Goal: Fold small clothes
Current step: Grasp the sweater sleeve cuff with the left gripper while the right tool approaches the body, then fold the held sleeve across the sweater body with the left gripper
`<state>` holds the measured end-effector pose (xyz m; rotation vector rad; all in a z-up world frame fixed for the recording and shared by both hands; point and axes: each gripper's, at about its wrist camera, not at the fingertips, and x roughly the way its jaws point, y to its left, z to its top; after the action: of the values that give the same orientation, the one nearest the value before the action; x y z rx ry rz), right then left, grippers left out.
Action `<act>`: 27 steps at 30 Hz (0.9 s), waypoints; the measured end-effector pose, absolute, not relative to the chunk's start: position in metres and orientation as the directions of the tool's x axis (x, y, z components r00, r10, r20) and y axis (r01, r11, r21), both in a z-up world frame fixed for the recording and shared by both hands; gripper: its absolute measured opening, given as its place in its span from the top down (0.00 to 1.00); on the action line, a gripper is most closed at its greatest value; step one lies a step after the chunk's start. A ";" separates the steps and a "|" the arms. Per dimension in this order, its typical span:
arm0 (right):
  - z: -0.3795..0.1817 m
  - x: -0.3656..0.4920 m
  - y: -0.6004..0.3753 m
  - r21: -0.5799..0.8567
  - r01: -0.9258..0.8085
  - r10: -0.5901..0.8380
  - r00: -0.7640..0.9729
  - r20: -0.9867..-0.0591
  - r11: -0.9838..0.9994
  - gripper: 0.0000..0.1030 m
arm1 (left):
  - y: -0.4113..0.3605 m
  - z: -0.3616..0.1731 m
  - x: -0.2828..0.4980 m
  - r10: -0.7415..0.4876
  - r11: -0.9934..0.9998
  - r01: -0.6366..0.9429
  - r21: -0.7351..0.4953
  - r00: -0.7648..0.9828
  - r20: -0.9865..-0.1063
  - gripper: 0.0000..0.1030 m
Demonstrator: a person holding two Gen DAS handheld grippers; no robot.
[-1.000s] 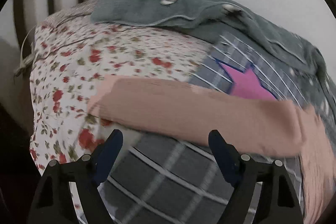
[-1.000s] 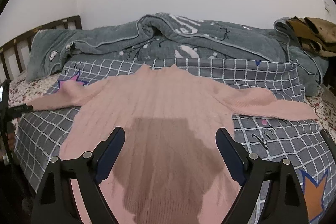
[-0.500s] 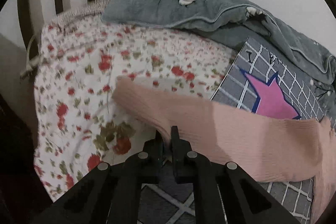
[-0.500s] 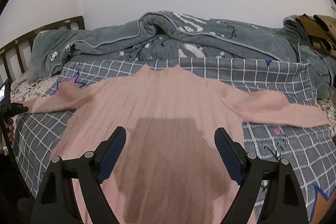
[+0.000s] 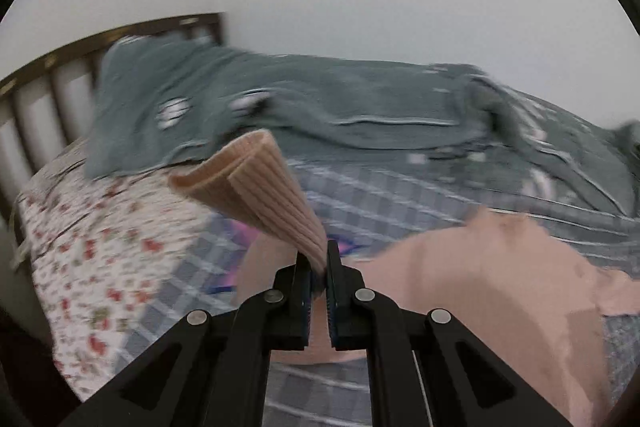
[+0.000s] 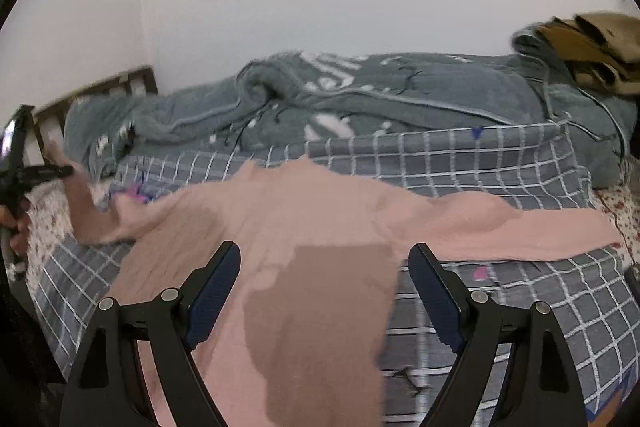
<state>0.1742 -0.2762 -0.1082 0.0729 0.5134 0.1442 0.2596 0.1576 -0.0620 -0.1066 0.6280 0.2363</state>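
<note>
A pink ribbed sweater (image 6: 304, 227) lies spread on the grey checked bed cover (image 6: 500, 163). My left gripper (image 5: 318, 269) is shut on the sweater's left sleeve cuff (image 5: 256, 183) and holds it lifted above the bed, the cuff standing up past the jaws. In the right wrist view that gripper (image 6: 66, 171) shows at the far left with the sleeve hanging from it. My right gripper (image 6: 324, 287) is open and empty above the sweater's lower body. The right sleeve (image 6: 540, 235) lies flat, stretched to the right.
A rumpled grey-green quilt (image 6: 400, 95) lies along the wall side of the bed. A brown garment (image 6: 592, 47) sits at the far right. A floral sheet (image 5: 100, 239) and a wooden slatted headboard (image 5: 48, 91) are at the left.
My left gripper has shut on the left sleeve cuff, lifted it off the bed and swung toward the sweater's body. My right gripper has stayed open over the sweater.
</note>
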 end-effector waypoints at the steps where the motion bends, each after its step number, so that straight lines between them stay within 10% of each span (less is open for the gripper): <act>1: -0.109 0.171 -0.288 0.129 -0.111 0.160 0.867 -0.473 0.985 0.17 | 0.138 -0.060 0.264 0.168 0.975 -0.222 -0.019 0.790 -0.590 0.94; 27: -0.141 0.158 -0.385 0.208 0.053 0.062 0.858 -0.510 0.977 0.17 | -0.173 -0.141 0.323 -0.168 0.978 0.204 -0.031 0.700 -0.694 0.93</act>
<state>0.1578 -0.3853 -0.1414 0.2188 0.5403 0.0045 0.3229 -0.1726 -0.1408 0.0496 0.7682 -0.2076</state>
